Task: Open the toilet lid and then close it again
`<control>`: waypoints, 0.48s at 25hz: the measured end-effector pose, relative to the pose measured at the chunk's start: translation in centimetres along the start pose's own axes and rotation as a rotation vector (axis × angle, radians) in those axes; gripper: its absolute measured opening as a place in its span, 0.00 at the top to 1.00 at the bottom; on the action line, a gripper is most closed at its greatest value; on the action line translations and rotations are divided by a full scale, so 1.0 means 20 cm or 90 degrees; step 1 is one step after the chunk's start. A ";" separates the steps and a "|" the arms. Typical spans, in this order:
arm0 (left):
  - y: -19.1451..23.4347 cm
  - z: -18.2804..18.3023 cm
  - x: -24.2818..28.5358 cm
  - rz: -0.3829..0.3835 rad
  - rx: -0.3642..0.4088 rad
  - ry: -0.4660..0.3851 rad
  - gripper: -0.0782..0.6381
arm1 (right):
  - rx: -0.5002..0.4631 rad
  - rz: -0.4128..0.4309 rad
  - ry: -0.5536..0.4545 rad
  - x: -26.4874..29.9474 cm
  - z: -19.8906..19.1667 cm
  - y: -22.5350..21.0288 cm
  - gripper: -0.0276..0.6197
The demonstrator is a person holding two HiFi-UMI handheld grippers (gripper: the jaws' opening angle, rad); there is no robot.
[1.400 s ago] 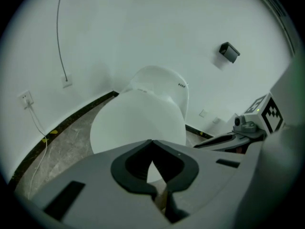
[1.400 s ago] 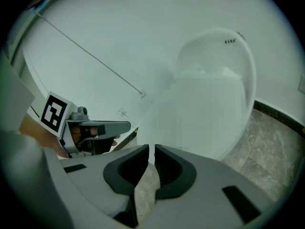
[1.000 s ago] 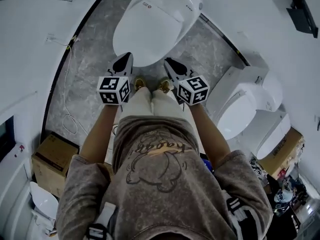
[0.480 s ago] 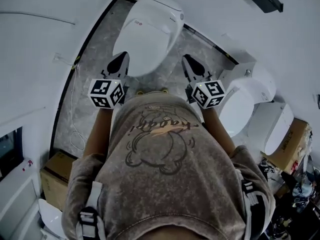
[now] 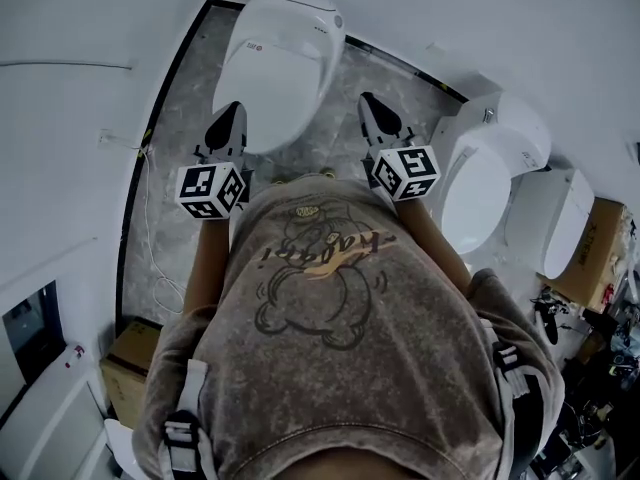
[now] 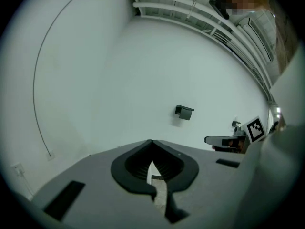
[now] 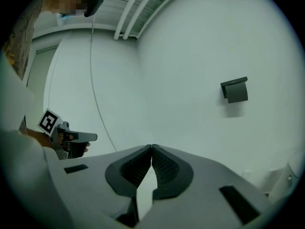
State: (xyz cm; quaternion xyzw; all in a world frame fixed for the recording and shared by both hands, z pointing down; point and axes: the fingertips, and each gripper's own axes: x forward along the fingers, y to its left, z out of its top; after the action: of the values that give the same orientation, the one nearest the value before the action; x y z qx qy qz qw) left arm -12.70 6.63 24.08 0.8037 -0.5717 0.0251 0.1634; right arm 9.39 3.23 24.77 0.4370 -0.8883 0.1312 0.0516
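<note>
A white toilet (image 5: 278, 63) stands on the grey marble floor ahead, its lid (image 5: 270, 83) down flat. My left gripper (image 5: 229, 116) hangs above the bowl's near left edge, shut and empty; in the left gripper view (image 6: 151, 142) its tips meet in front of a bare white wall. The right gripper (image 5: 372, 105) hovers over the floor just right of the bowl, also shut with nothing between its jaws, as the right gripper view (image 7: 151, 147) confirms. Neither one touches the toilet. Both point roughly level at the wall.
More white toilets (image 5: 485, 173) stand in a row at the right. A black wall fitting (image 7: 235, 90) hangs on the white wall. A thin cable (image 5: 150, 228) trails over the floor at the left. Cardboard boxes (image 5: 130, 363) sit behind me at the lower left, clutter at the lower right.
Both grippers rose away from the toilet's front and now point at the wall. The head view swung so the toilet sits further up the picture.
</note>
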 end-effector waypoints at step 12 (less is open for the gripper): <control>-0.01 -0.03 0.03 0.030 0.019 -0.001 0.88 | -0.003 0.007 0.014 0.01 -0.07 -0.02 0.92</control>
State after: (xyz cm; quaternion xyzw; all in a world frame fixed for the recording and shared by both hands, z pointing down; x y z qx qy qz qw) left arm -12.25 6.27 24.69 0.7923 -0.5901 0.0371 0.1504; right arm 9.51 3.31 26.18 0.4307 -0.8903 0.1342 0.0619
